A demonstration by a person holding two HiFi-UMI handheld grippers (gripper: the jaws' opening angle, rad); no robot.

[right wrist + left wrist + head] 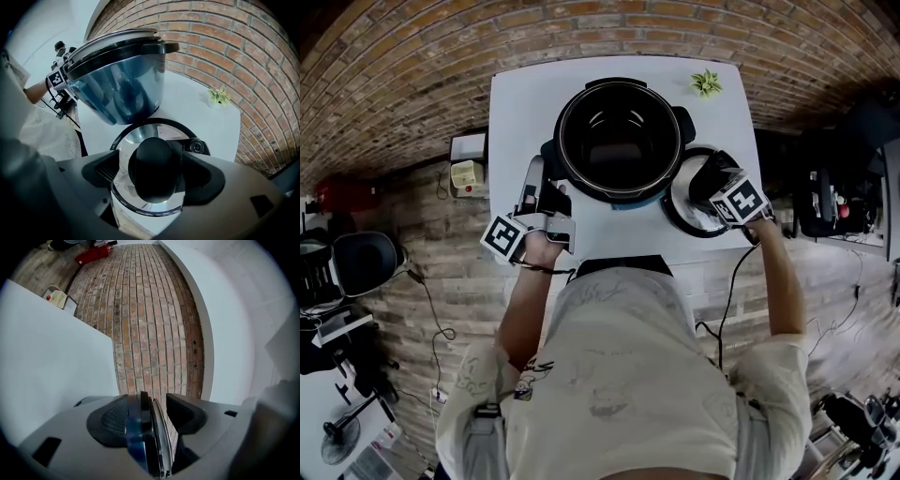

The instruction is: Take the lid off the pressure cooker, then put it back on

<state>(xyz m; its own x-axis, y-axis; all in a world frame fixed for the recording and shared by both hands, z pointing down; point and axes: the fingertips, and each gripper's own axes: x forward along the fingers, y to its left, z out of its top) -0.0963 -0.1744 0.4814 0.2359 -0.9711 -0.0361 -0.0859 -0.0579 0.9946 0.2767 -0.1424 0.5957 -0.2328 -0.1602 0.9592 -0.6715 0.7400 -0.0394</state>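
The pressure cooker (619, 141) stands open on the white table (516, 122), its dark pot bare; its blue body (122, 79) fills the right gripper view. The steel lid (682, 208) lies flat on the table to the cooker's right. My right gripper (710, 185) is shut on the lid's black knob (154, 168), one pad on each side. My left gripper (546, 199) is at the cooker's near-left side. In the left gripper view its jaws straddle the cooker's edge (145, 437): the left pad touches it and a narrow gap shows at the right pad.
A small green plant (706, 82) sits at the table's far right corner. A cream box (467, 175) lies on the brick floor left of the table. Cables trail on the floor near the person. Chairs and stands are at the far left.
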